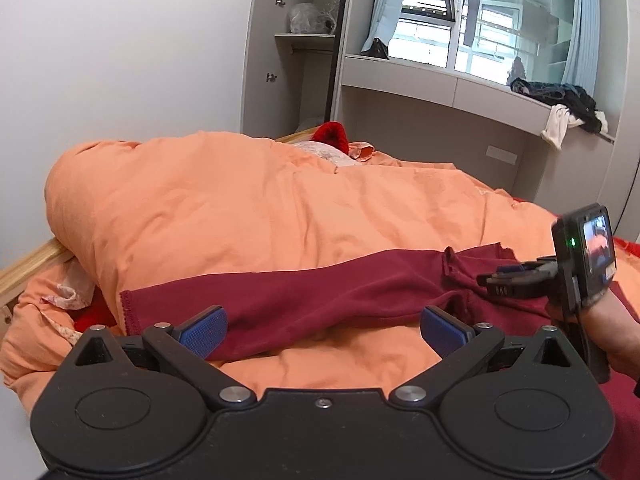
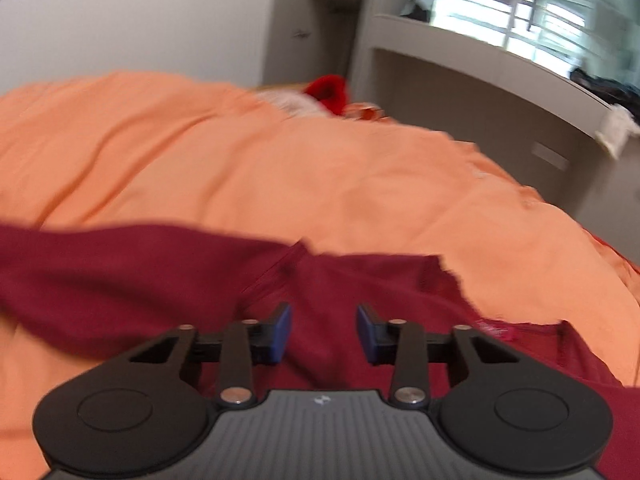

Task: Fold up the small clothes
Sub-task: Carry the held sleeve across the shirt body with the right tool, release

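Note:
A dark red garment (image 1: 320, 300) lies spread across the orange duvet (image 1: 240, 208), one long sleeve stretched to the left. My left gripper (image 1: 324, 330) is wide open and empty, its blue pads over the lower edge of the sleeve. My right gripper (image 2: 323, 334) is open and empty, just above the body of the garment (image 2: 340, 280) near the armpit seam. The right gripper also shows in the left wrist view (image 1: 500, 280), at the right, by the garment's ragged top edge. The right wrist view is blurred by motion.
The bed's wooden frame (image 1: 28, 268) shows at the left. A red plush item (image 1: 332, 134) lies at the head of the bed. A grey window ledge (image 1: 460, 84) with dark clothes (image 1: 560, 100) runs along the back. A wardrobe (image 1: 288, 40) stands in the corner.

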{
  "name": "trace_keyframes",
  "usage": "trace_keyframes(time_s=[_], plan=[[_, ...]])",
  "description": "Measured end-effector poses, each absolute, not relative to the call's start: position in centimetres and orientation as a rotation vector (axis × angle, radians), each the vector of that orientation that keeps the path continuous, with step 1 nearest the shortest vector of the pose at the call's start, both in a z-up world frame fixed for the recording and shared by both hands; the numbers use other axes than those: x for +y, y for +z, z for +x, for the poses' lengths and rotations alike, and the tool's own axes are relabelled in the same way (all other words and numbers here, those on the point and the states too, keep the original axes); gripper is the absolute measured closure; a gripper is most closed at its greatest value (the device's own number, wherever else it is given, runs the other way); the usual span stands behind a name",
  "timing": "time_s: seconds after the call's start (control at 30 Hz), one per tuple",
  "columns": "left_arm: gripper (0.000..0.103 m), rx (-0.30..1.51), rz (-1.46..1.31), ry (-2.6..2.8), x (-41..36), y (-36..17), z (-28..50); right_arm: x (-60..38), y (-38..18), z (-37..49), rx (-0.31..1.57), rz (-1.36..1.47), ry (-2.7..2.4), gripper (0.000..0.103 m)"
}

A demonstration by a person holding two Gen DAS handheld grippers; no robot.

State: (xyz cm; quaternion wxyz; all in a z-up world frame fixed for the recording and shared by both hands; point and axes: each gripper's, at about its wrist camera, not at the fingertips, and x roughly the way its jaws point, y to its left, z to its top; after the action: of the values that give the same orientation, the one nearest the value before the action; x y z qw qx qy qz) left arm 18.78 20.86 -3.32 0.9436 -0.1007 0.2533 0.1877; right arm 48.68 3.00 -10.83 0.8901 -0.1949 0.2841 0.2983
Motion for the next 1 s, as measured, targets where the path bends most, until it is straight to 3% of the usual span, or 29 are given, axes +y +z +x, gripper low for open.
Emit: trace_keyframes(time_s=[0.27, 0.47, 0.7, 0.77, 0.83, 0.97, 1.0], plan=[[0.000, 0.524, -0.214, 0.367, 20.3, -3.3, 19.3, 6.0, -12.8, 48.1, 0.567, -0.507, 0.659, 0.068], [0.000, 0.537, -0.201, 0.371, 20.2, -3.5, 19.5, 7.1, -13.1, 48.0, 0.580, -0.482, 0.663, 0.094], [0.000, 0.523, -0.245, 0.365, 20.7, -3.1, 19.5, 5.9, -13.0, 46.2, 0.624, -0.479, 0.690, 0.095], [0.000, 0.512, -0.241, 0.397, 21.0, -3.0, 19.2, 5.8, -12.9, 45.8, 0.589, -0.459, 0.667, 0.084], [0.001, 0.485, -0.233, 0.449, 21.5, -2.8, 18.5, 5.0, -11.3, 44.2, 0.497, -0.412, 0.649, 0.061], [0.000, 0.401, -0.249, 0.585, 23.5, -2.0, 16.8, 4.7, -7.6, 38.1, 0.344, -0.399, 0.759, 0.046], [0.000, 0.390, -0.265, 0.610, 24.3, -1.9, 16.5, 5.0, -7.0, 36.6, 0.330, -0.397, 0.801, 0.032]])
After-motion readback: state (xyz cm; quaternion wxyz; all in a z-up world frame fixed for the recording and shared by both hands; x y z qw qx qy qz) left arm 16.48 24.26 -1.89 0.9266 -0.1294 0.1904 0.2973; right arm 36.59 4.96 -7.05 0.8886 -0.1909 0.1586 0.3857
